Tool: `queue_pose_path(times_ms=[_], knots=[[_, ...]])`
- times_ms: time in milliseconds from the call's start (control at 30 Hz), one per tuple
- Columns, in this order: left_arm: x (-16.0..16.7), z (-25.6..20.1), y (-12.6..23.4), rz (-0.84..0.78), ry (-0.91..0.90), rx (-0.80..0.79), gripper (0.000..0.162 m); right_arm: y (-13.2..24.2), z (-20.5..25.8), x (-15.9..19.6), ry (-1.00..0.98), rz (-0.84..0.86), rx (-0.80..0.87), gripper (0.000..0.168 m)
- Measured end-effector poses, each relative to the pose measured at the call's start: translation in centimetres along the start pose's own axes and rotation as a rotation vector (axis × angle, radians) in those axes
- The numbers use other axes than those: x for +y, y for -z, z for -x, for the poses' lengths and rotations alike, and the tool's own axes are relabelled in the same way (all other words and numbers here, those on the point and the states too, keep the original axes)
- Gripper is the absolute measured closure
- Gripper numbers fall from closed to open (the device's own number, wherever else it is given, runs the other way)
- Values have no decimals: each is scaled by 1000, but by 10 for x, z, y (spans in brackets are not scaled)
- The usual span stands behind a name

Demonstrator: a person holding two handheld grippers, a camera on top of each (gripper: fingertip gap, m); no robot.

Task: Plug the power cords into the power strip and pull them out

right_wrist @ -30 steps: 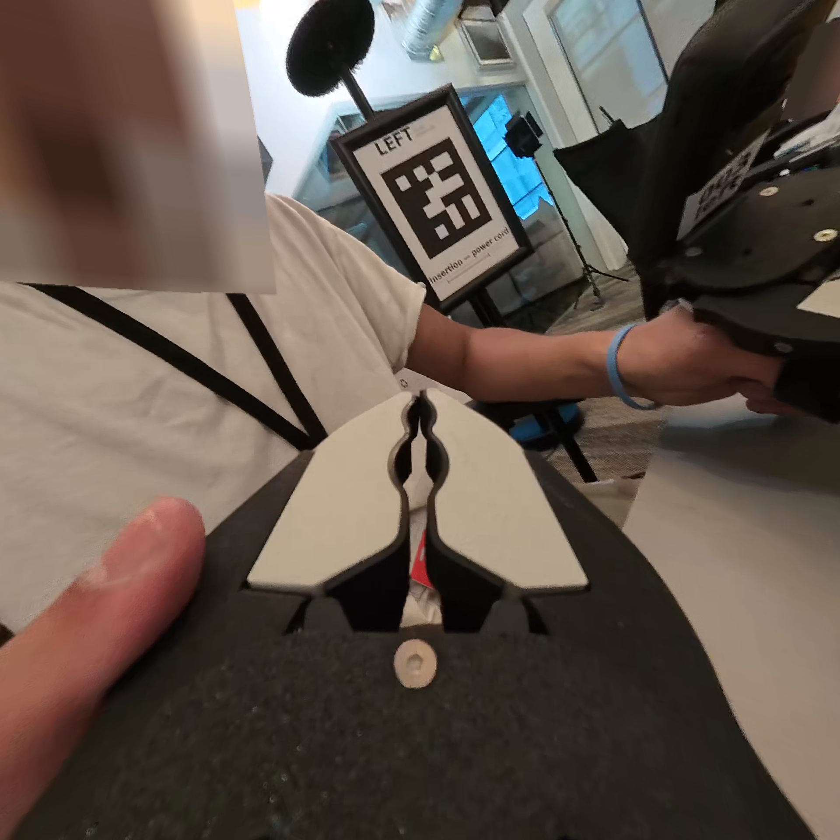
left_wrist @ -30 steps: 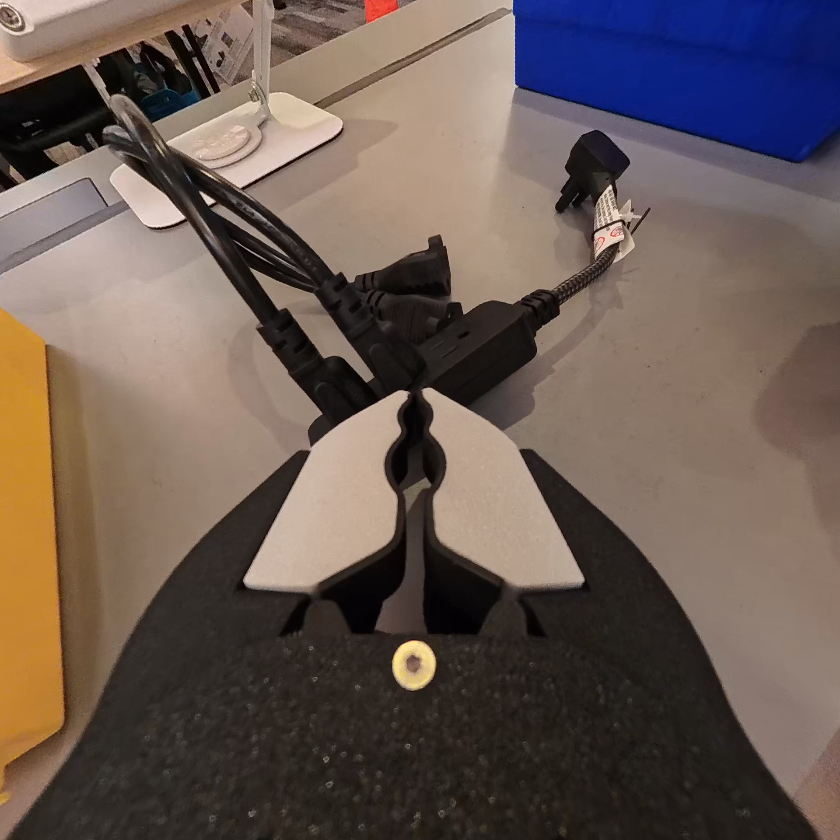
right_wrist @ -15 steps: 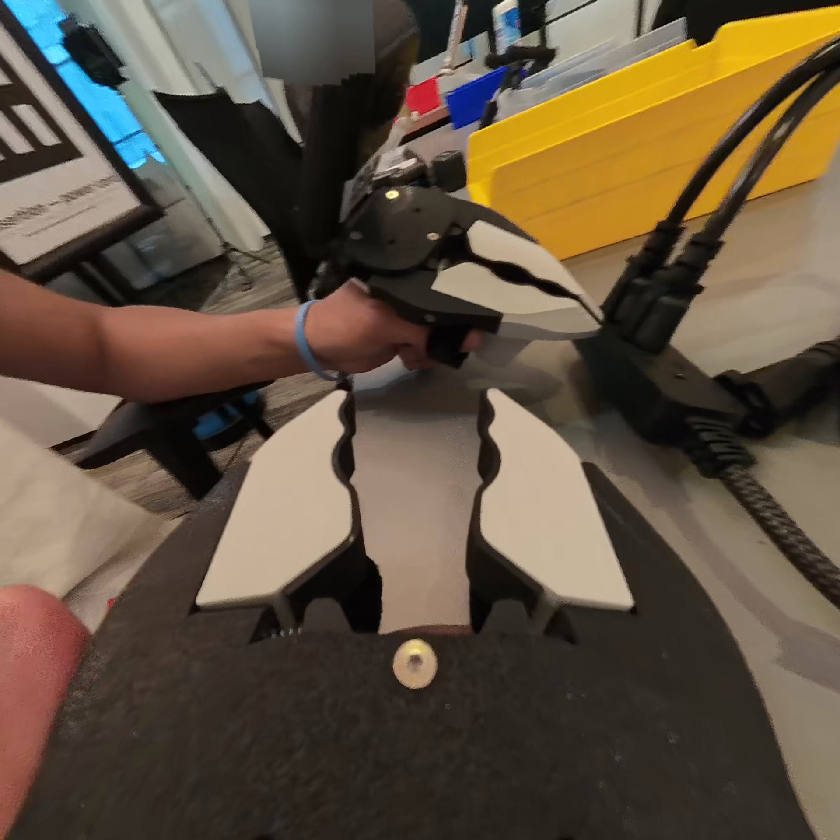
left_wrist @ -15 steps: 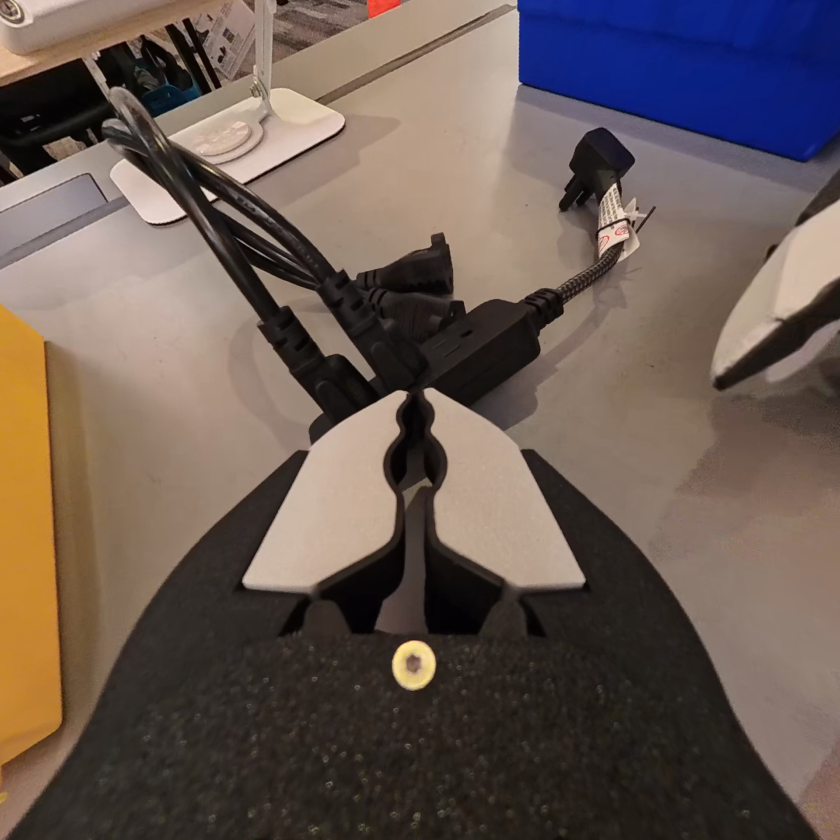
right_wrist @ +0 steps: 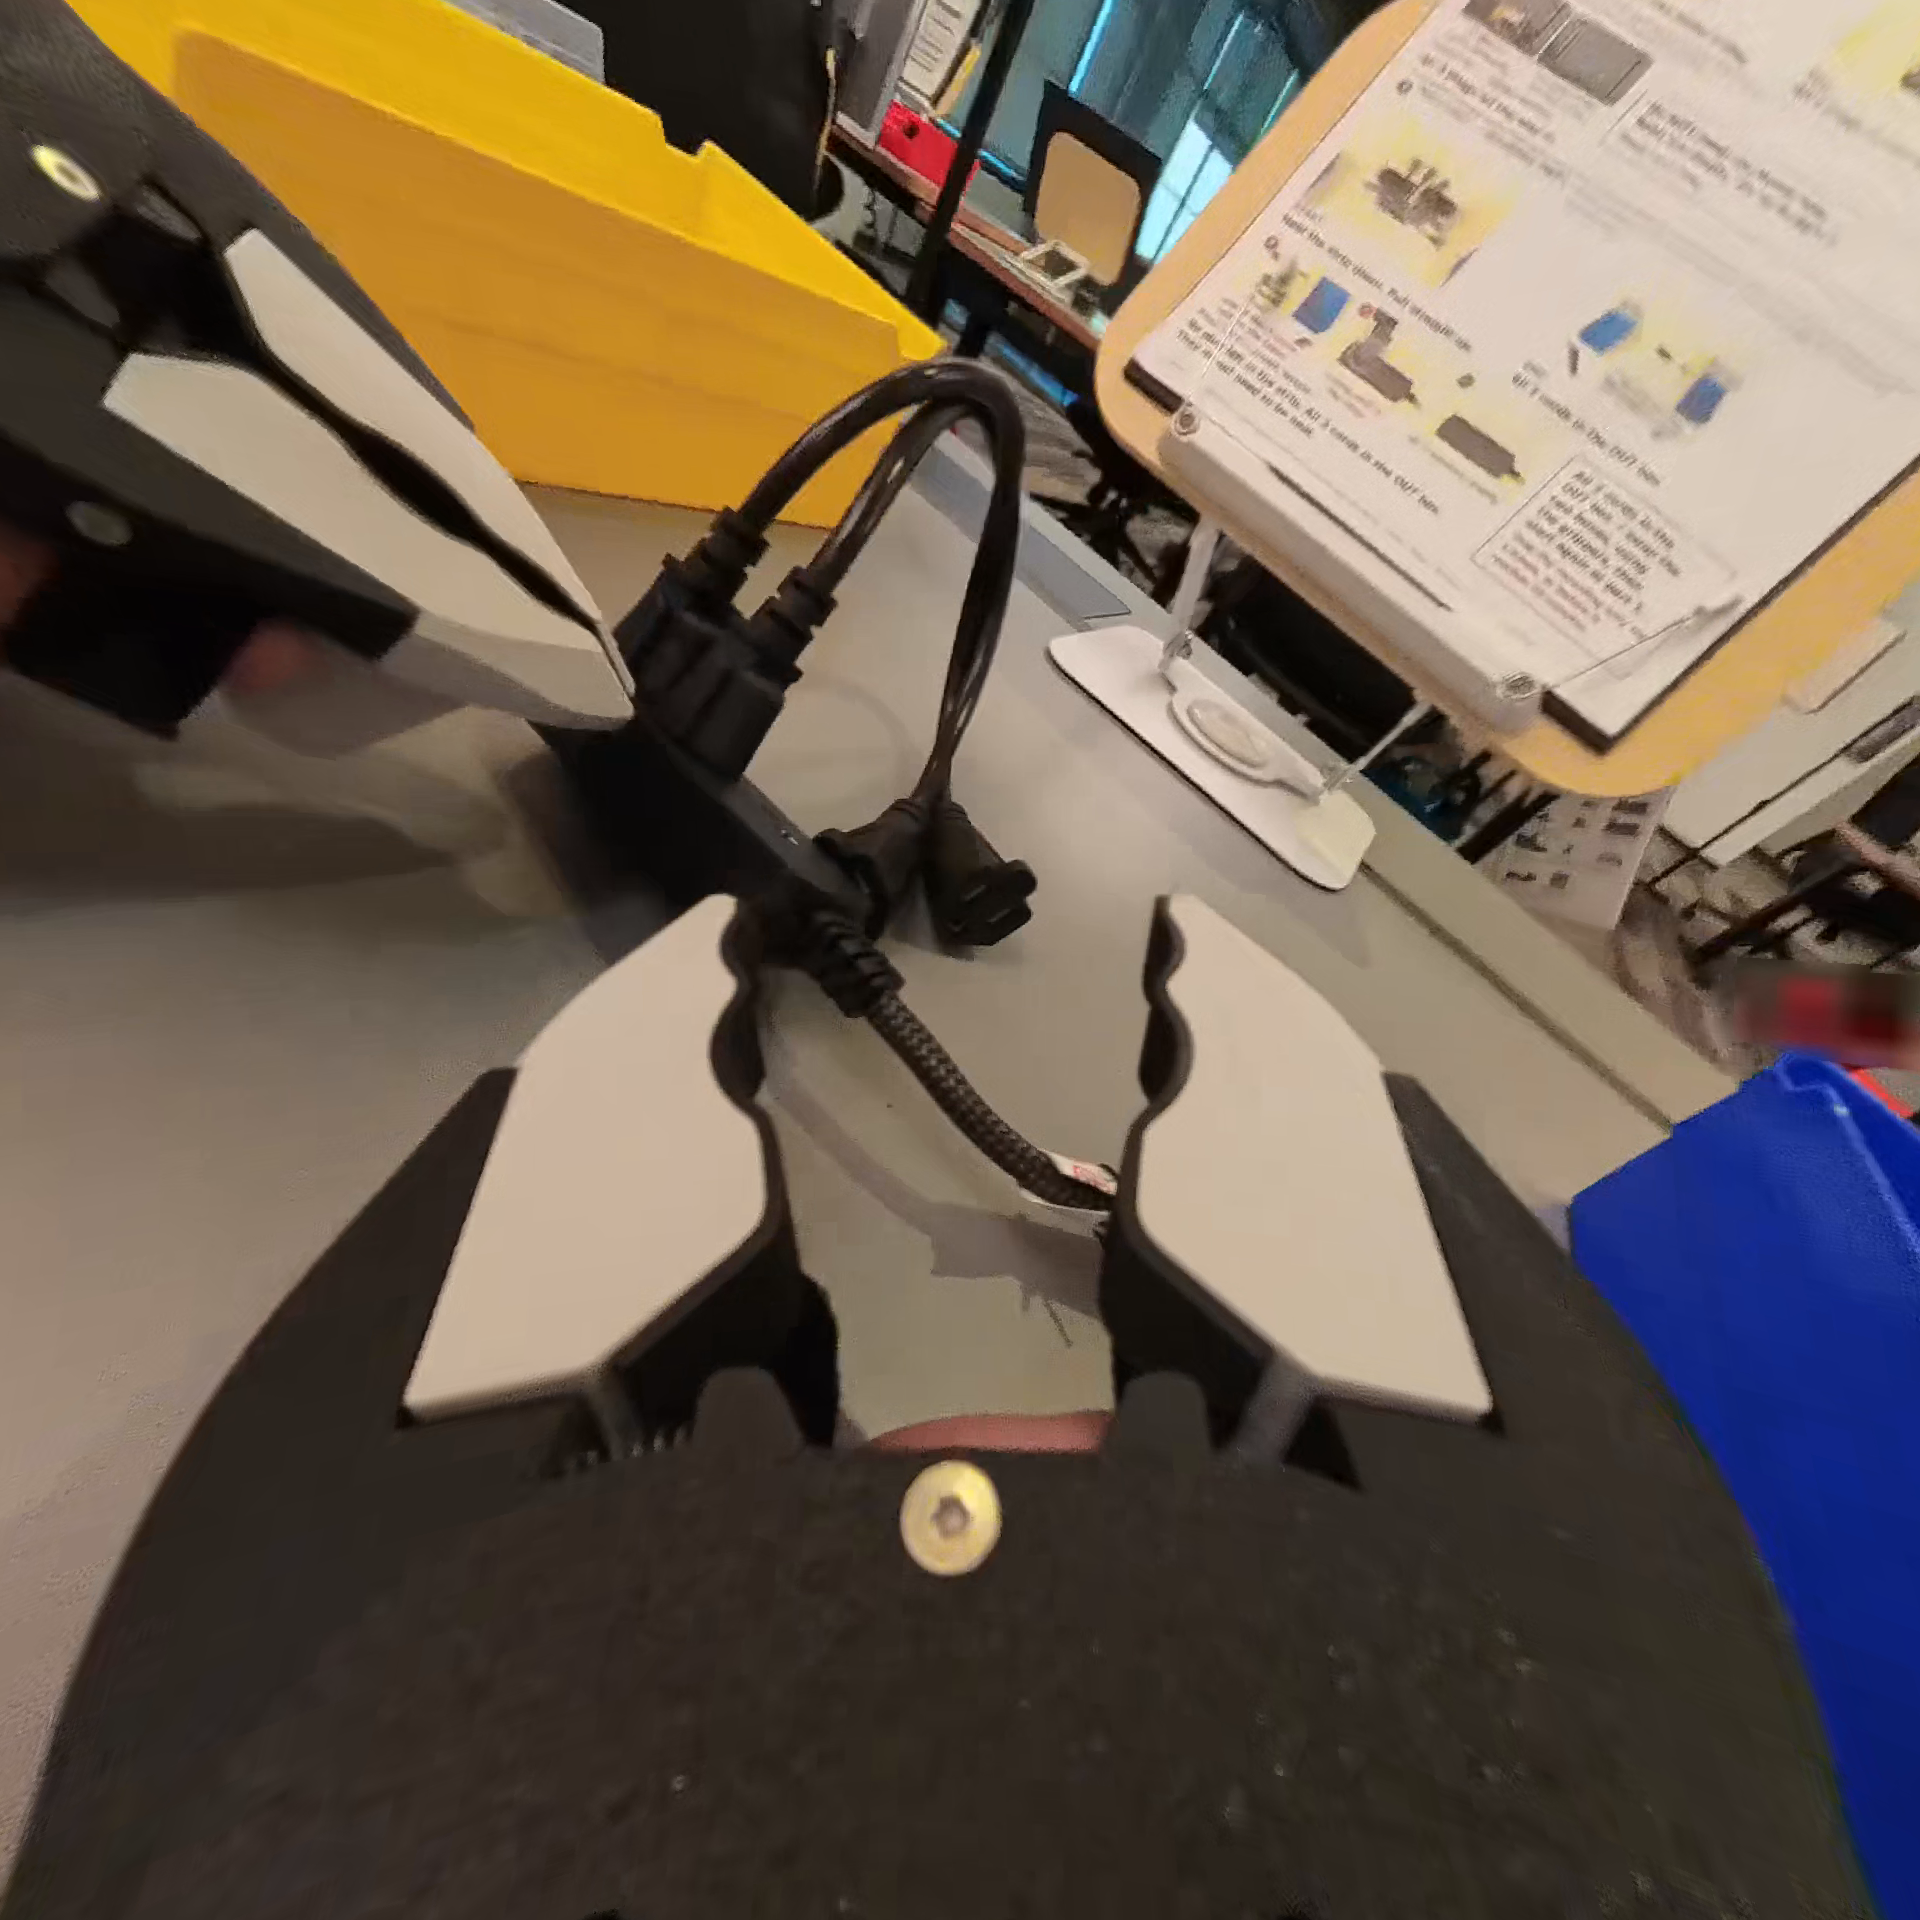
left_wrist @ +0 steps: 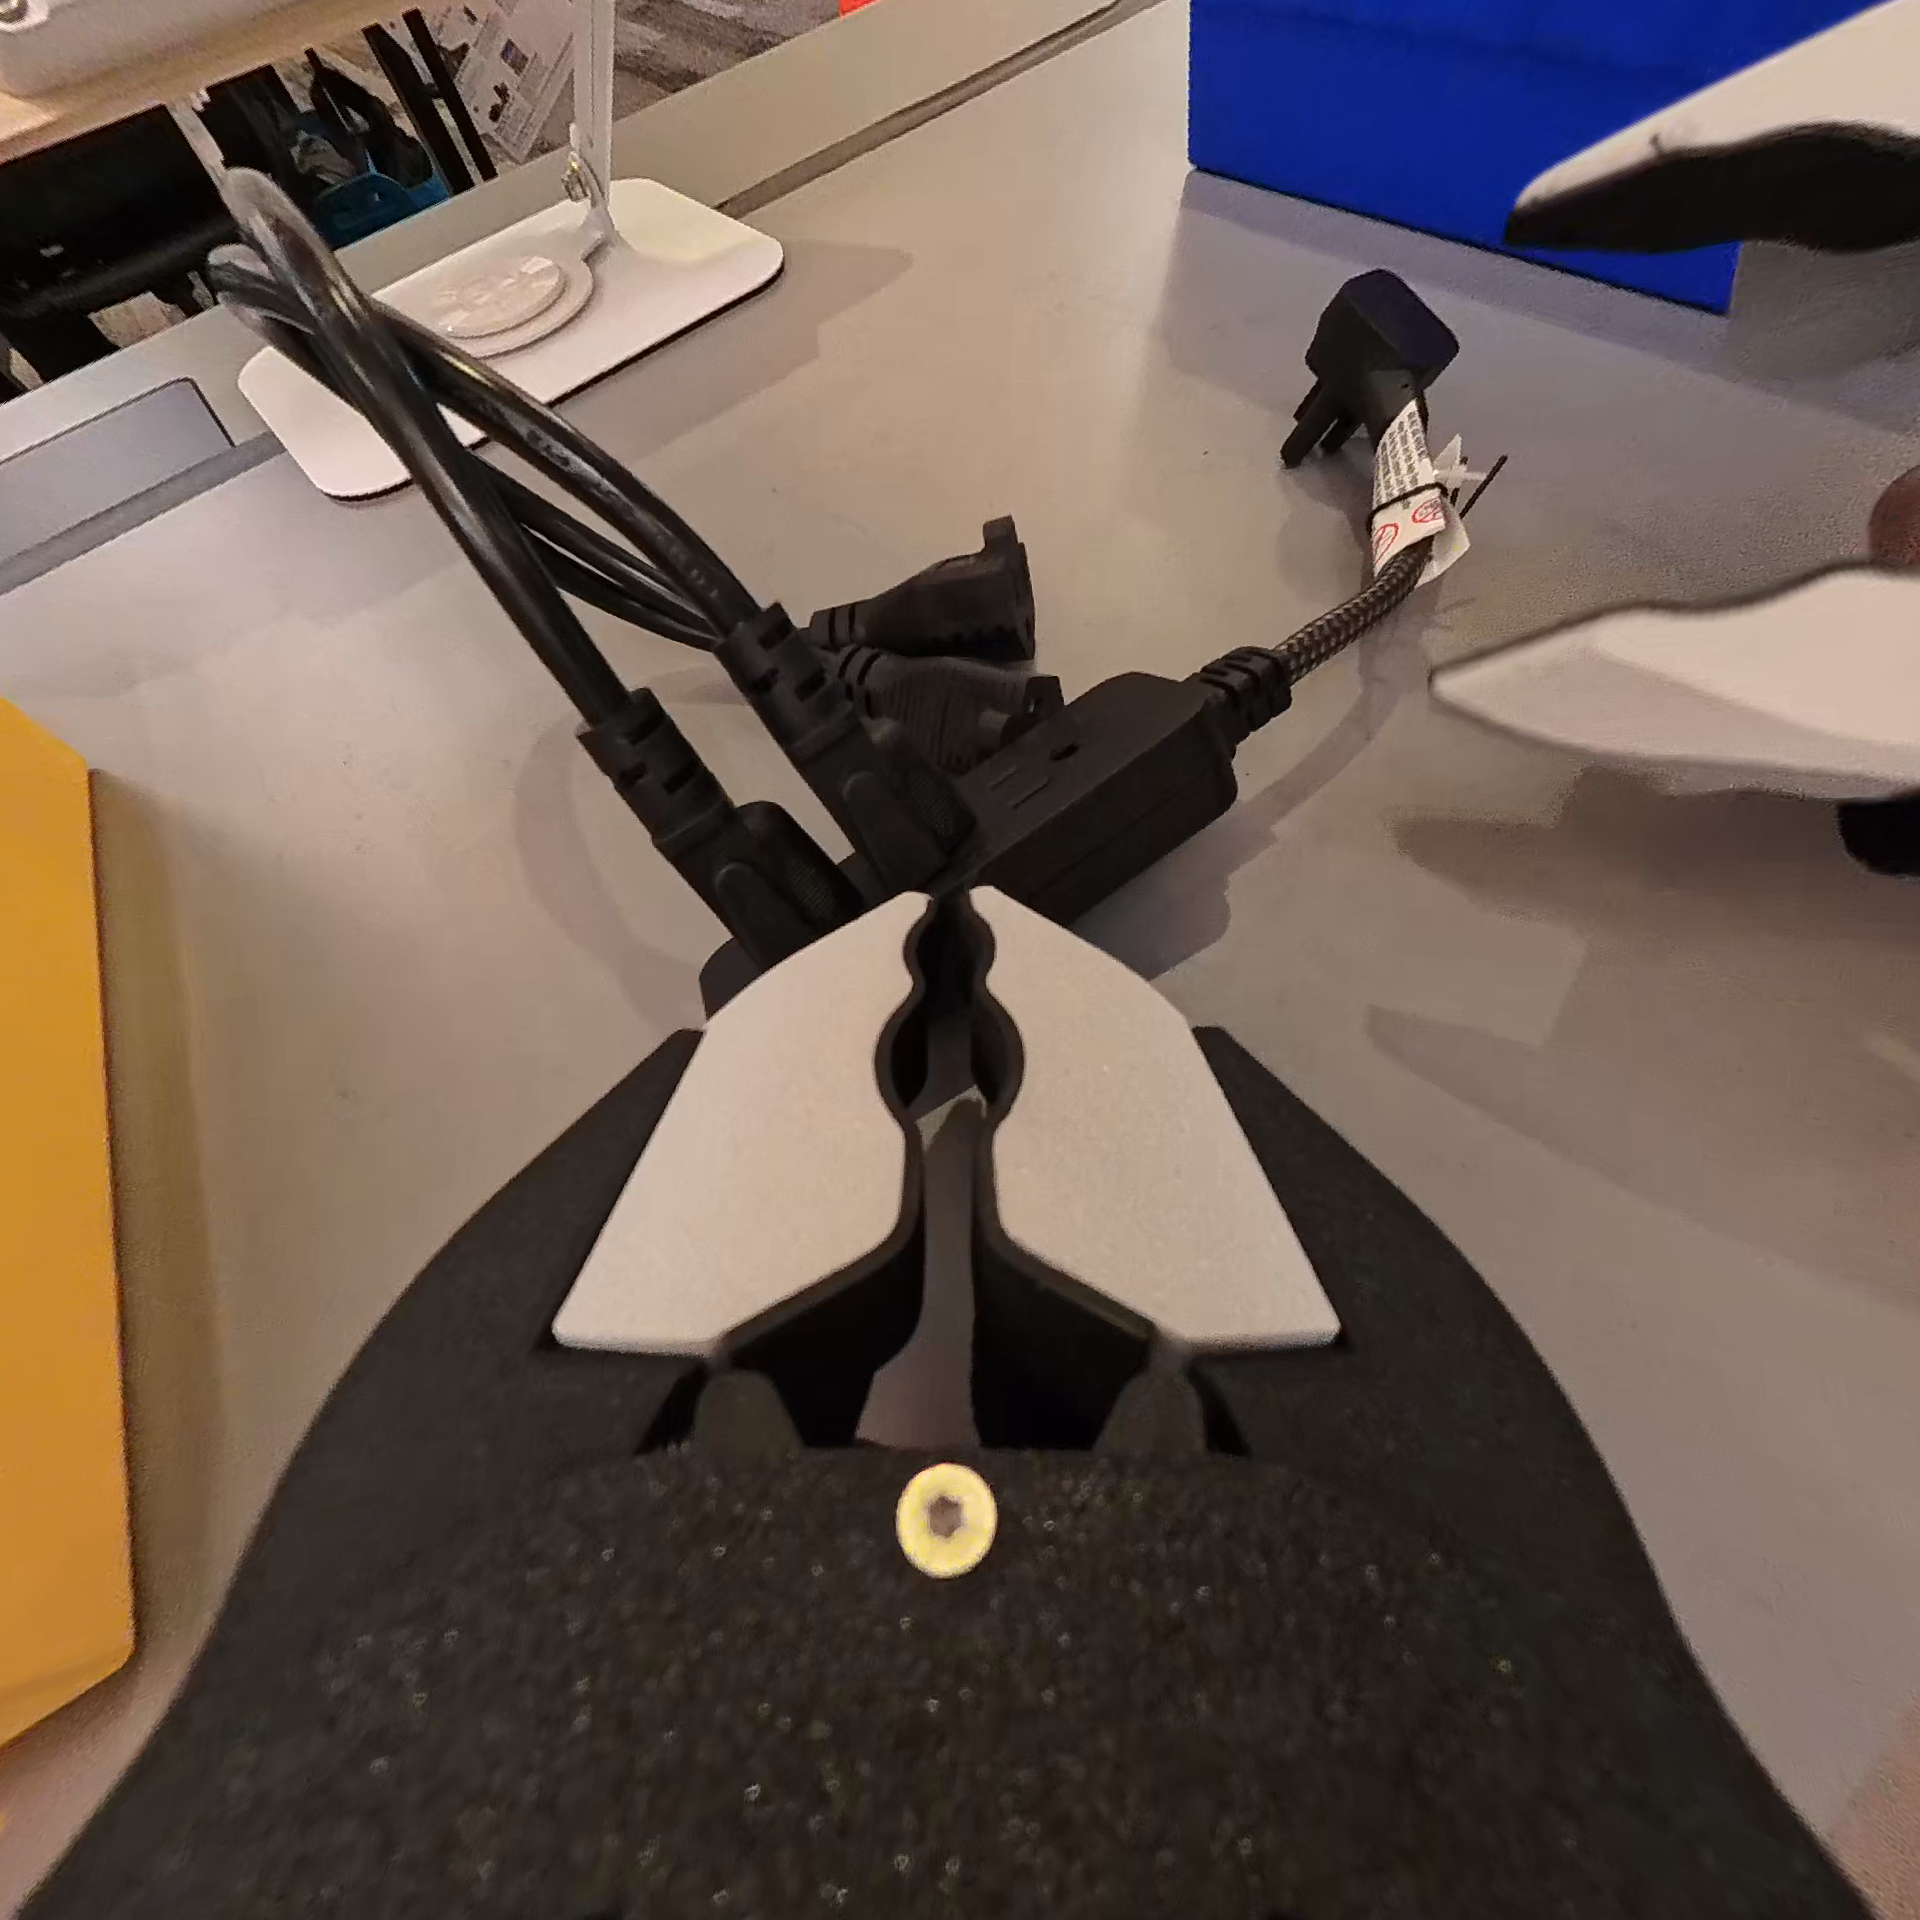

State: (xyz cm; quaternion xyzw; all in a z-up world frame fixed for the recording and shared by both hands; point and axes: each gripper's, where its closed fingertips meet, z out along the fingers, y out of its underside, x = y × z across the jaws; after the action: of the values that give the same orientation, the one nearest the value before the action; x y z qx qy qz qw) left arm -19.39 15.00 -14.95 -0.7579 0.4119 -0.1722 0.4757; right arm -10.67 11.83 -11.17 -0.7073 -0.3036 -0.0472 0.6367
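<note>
A black power strip lies on the grey table with two black cord plugs standing in its near sockets. The cords loop up and back down to their free connectors. The strip's braided cord ends in a black plug with a white tag. My left gripper is shut, its tips over the strip's near end by the plugs. My right gripper is open and straddles the braided cord just behind the strip. It also shows at the right of the left wrist view.
A yellow bin stands on the left side of the table and a blue bin on the right. A white stand holding an instruction board is behind the cords. The black plug is about 11 cm from my right fingertips and 20 cm from my left.
My right gripper has swung from facing the person to the table, opened, and come in over the braided cord. My left gripper has stayed shut at the strip's near end.
</note>
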Motion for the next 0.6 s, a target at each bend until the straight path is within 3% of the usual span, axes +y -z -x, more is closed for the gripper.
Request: queue_pose_path(times_ms=[67,167,267,300,333,533,600], knots=[[0,0,0,1,-2,-2,161,2,-4,-4,26,-3,57,113],[1,1,0,3,-4,-7,161,8,-4,-13,45,-41,66,111],[1,2,1,3,1,-7,161,10,-15,-10,17,-6,117,123],[2,2,1,4,2,-7,161,10,-14,-9,-1,2,98,139],[2,2,1,4,2,-7,161,12,-10,-9,-21,2,50,168],[1,1,0,4,0,-5,161,17,-28,-18,-130,-71,81,168],[2,1,0,5,-1,-4,160,17,-31,-18,-124,-77,99,151]])
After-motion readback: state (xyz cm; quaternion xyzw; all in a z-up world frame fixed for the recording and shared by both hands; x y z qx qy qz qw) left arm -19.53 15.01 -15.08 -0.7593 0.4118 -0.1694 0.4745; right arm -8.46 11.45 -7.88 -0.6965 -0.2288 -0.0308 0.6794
